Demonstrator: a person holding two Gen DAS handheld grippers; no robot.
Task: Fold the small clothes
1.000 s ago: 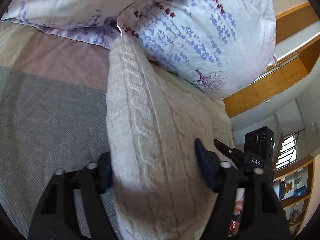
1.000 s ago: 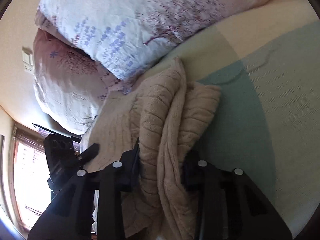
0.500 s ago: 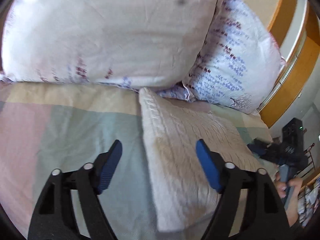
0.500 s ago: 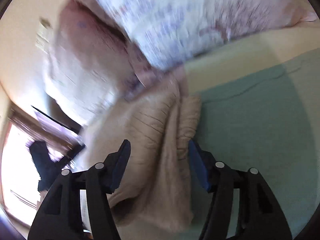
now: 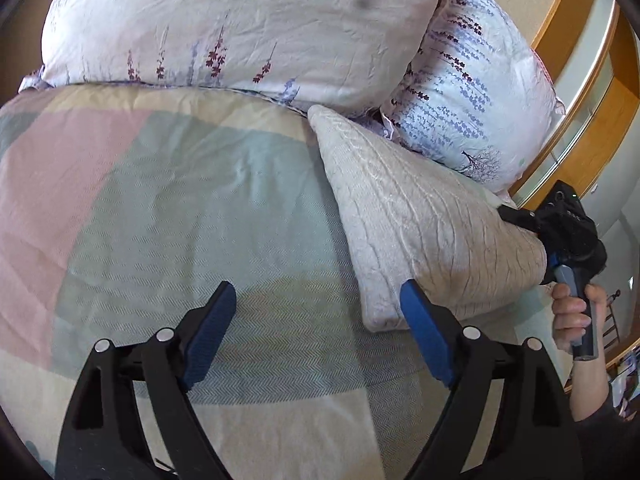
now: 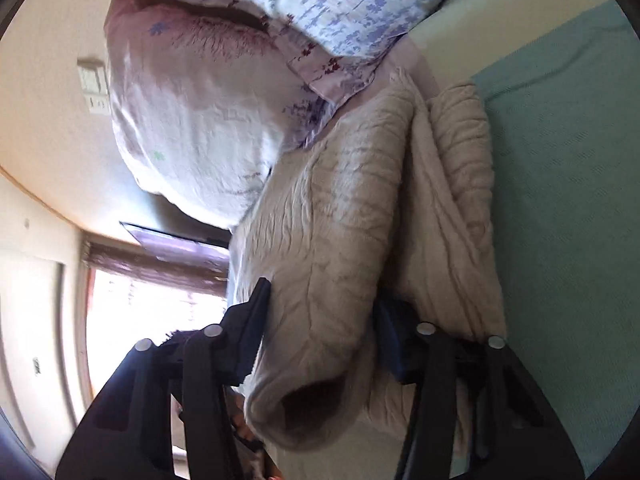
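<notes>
A folded cream cable-knit sweater (image 5: 420, 224) lies on the checked bedspread (image 5: 200, 208), its far corner against the pillows. My left gripper (image 5: 316, 328) is open and empty over the bedspread, its right finger next to the sweater's near corner. My right gripper (image 6: 320, 320) has its jaws around a thick fold of the same sweater (image 6: 332, 240); the cloth fills the gap between the fingers. In the left wrist view the right gripper (image 5: 560, 224) shows at the sweater's right end, held by a hand.
Two floral pillows (image 5: 248, 28) (image 5: 472, 92) lie at the head of the bed. A wooden headboard (image 5: 592, 128) rises at the right. A wall switch (image 6: 94, 84) and a bright window (image 6: 148, 312) show in the right wrist view.
My left gripper has let go of the sweater, opened and drawn back to the left. The sweater now lies flat on the bed. The right gripper has stayed around its end.
</notes>
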